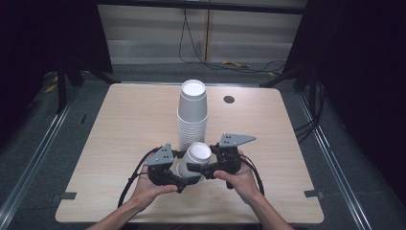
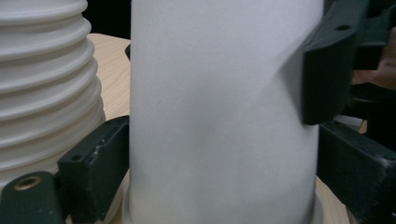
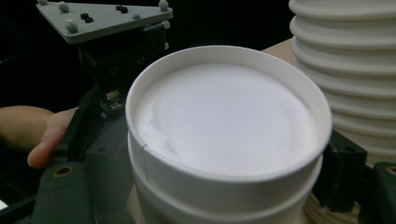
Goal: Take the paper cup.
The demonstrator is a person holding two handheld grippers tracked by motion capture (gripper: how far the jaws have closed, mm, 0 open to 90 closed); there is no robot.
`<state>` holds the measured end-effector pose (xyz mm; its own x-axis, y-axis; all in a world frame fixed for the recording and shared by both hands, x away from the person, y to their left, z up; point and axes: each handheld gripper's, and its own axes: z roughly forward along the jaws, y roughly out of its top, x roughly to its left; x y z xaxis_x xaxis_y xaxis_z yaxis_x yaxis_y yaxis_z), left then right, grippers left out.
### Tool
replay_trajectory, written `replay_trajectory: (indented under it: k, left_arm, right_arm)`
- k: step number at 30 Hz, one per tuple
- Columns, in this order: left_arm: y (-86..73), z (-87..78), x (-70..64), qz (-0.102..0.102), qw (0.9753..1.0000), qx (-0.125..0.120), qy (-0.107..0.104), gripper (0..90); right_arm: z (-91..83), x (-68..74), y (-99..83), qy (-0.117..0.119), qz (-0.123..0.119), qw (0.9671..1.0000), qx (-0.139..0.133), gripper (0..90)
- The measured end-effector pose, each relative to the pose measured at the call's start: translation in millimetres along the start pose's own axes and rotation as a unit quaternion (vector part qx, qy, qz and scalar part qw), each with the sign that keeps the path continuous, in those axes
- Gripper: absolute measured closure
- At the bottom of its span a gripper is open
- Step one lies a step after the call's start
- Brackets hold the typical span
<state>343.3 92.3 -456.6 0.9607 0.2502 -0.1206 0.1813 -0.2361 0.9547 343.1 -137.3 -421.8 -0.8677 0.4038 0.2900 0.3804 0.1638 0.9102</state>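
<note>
High view: upside-down paper cup [image 1: 195, 161], long axis near vertical, base up, just in front of the tall cup stack [image 1: 192, 115]; left hand-held gripper [image 1: 187, 182] and right hand-held gripper [image 1: 193, 167] both clamp it. Bare tabletop [image 1: 119, 124] lies left and right of the stack.

Left gripper view: plain white cup wall [image 2: 219, 116], no print, jaws pressing both sides.

Right gripper view: cup's recessed base [image 3: 229, 116] faces up, stack [image 3: 355, 84] just beside.

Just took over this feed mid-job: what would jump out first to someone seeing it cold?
The tall stack of white paper cups standing upside down mid-table draws the eye first. Right in front of it, near the person's edge, the left claw and right claw both clamp a short upturned pair of cups. The right gripper view shows one cup's base nested over another.
</note>
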Motion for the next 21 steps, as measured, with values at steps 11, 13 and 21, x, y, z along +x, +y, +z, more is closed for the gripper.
replay_trajectory:
  k: [11, 13, 21]
  left_arm:
    - [-2.3, -2.0, -0.8, -0.006, 0.9999, -0.01, -0.008, 11.4]
    - [-1.0, -3.1, -1.5, 0.001, 1.0, -0.007, -0.007, 12.3]
    - [2.4, -5.5, -0.9, 0.011, 0.9997, 0.015, -0.017, 14.4]
  right_arm:
    - [3.8, 3.1, -3.4, 0.012, 0.002, 0.9998, -0.018, 21.6]
    - [3.2, 3.4, -3.2, 0.012, 0.004, 0.9997, -0.019, 21.4]
    - [1.8, 2.7, -2.9, 0.023, 0.011, 0.9996, -0.013, 19.9]
